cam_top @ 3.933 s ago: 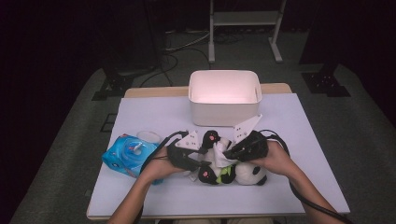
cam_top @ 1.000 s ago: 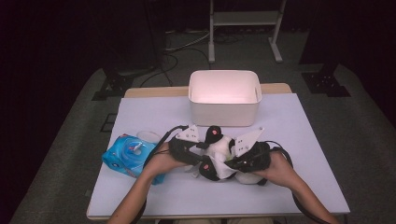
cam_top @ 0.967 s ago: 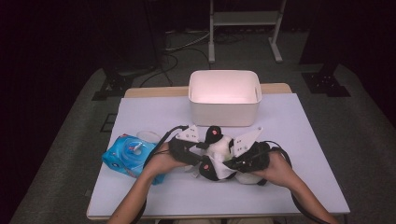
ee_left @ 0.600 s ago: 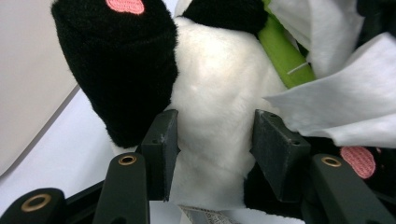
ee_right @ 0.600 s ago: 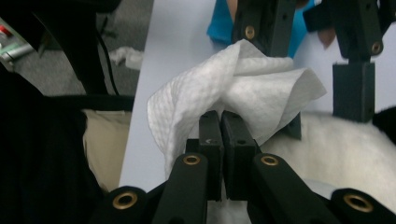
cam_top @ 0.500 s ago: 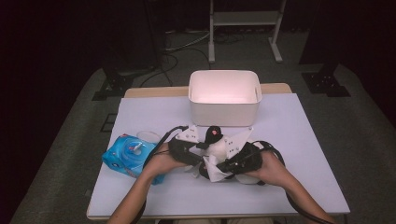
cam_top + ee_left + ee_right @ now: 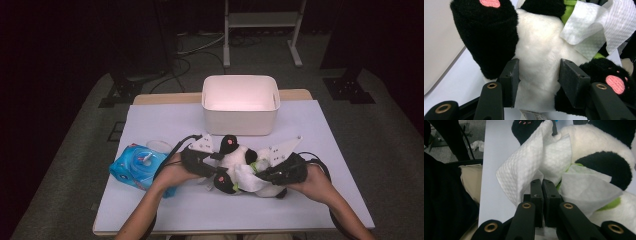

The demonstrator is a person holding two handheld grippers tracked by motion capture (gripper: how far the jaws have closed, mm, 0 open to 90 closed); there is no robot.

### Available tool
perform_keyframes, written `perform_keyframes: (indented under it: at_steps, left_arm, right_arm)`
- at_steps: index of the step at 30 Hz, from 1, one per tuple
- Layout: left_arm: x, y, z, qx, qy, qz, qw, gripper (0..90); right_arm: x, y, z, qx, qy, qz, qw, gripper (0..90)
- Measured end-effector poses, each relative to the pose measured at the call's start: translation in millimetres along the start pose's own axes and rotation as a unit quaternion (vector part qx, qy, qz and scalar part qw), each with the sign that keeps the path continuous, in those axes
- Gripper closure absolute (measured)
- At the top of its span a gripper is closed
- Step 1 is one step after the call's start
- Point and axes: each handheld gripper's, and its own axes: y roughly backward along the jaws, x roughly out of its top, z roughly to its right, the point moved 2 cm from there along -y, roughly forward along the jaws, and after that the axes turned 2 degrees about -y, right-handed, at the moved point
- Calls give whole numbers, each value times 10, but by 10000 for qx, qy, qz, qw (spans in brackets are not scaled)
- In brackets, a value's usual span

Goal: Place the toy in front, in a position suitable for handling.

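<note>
A black-and-white panda plush (image 7: 235, 156) lies on its back on the white table, in front of the bin. My left gripper (image 7: 216, 167) comes in from the left. In the left gripper view its jaws press on both sides of the panda's white belly (image 7: 539, 50), so my left gripper (image 7: 540, 82) is shut on the plush. My right gripper (image 7: 257, 173) reaches in from the right. In the right gripper view it (image 7: 542, 185) is shut on a white wipe (image 7: 529, 167). The wipe (image 7: 248, 178) drapes over the panda's chest and green collar (image 7: 567, 12).
A white rectangular bin (image 7: 240, 105) stands at the back middle of the table (image 7: 165, 120). A blue wipes pack (image 7: 137, 167) lies by the person's left forearm. Bare tabletop lies to the right and along the front edge.
My right gripper has moved left with the wipe, onto the panda's body. The left gripper and the plush have hardly shifted.
</note>
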Motion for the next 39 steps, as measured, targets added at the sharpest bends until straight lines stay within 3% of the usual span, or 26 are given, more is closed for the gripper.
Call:
perform_keyframes:
  at_steps: [8,12,24,34,39]
  left_arm:
    - [-17,0,6,-6,-19,7,10000,503]
    - [-19,4,11,-14,-5,7,10000,502]
    - [-4,-1,11,-33,-32,-26,10000,503]
    - [-18,3,30,-38,-55,-26,10000,506]
    - [-10,8,46,-40,-107,-61,9999,505]
  right_arm:
    - [139,-86,26,118,42,154,9998,866]
    - [125,-92,25,98,50,-22,9999,867]
    - [-151,223,66,-96,-231,122,9996,867]
    - [-67,245,108,-158,-188,236,9994,867]
    - [-159,408,171,-308,-393,365,9981,866]
